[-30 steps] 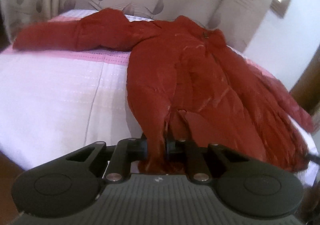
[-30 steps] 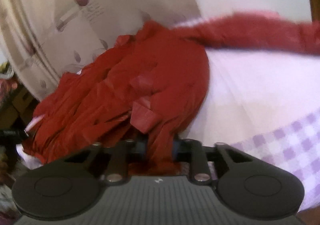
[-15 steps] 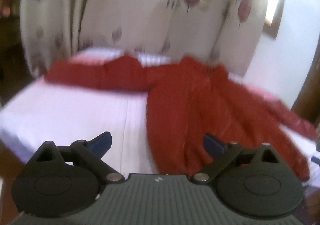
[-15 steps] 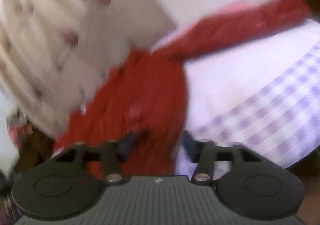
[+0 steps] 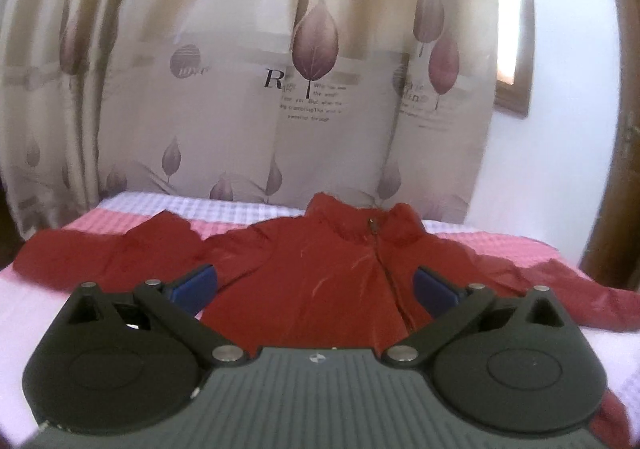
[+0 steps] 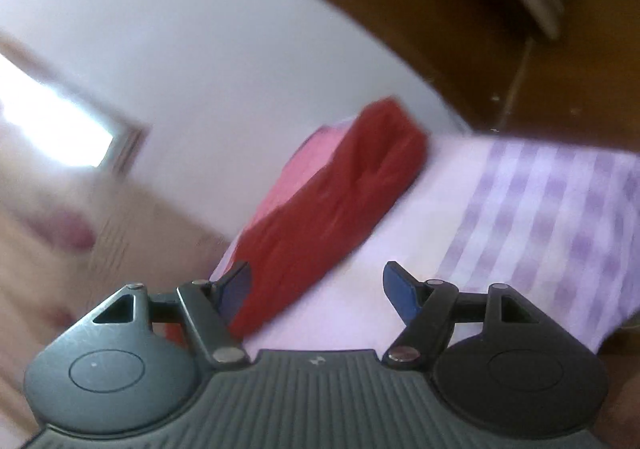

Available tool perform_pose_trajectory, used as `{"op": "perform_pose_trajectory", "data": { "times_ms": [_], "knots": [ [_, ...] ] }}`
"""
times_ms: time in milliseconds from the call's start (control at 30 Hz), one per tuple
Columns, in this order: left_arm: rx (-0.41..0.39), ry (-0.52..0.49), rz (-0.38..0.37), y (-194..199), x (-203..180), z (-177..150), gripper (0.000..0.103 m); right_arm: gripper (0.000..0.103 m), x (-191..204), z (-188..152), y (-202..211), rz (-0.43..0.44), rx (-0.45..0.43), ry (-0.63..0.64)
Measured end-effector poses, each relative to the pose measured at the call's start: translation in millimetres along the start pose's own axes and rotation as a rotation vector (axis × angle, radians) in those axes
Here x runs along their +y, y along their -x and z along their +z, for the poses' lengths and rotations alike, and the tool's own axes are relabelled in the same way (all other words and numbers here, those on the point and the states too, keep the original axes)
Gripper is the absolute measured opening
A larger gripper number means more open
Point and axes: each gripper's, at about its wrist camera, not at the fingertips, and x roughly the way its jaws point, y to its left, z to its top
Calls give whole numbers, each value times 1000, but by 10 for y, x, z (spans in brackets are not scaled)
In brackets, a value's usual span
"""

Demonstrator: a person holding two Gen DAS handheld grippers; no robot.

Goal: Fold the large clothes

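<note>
**Both grippers let go; jacket lay spread on the bed**

A second earlier each hand-held gripper had been pinched on the hem of the dark red, zip-front nylon jacket [image 5: 320, 281]. By this moment both had released it. The left hand-held gripper [image 5: 316, 285] hung above the near edge of the bed with its blue-padded fingers [image 5: 196, 285] wide apart and nothing between them. The right hand-held gripper [image 6: 316, 289] was likewise spread, holding nothing, and had swung away to face the jacket's right sleeve [image 6: 340, 205].

The jacket lay front-up on the pink and lilac checked bedspread [image 5: 500, 245], collar toward the leaf-printed beige curtain [image 5: 280, 89], zip closed, one sleeve stretched out to each side. To my eye that meant the laying-out was done and the folding proper had not begun; the sleeves looked like the next thing to bring in.

Much was hard to make out. The left gripper's own body covered the jacket's lower half and hem, so I could not tell how flat it sat there. The right wrist view was smeared by motion: only the sleeve showed, its cuff end toward the white wall [image 6: 200, 49], and its left finger overlapped the fabric in the picture without my being able to say whether they touched.
</note>
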Motion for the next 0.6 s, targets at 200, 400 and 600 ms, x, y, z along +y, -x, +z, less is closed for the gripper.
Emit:
{"op": "perform_pose_trajectory", "data": {
  "times_ms": [200, 400, 600],
  "knots": [
    [6, -6, 83, -491, -103, -144, 103, 74, -263, 395, -449, -74, -34, -82],
    [91, -7, 122, -791, -18, -338, 103, 76, -225, 486, -747, -135, -70, -25],
    [132, 18, 117, -853, 95, -471, 103, 74, -174, 534, -952, -191, -108, 10]
  ]
}}
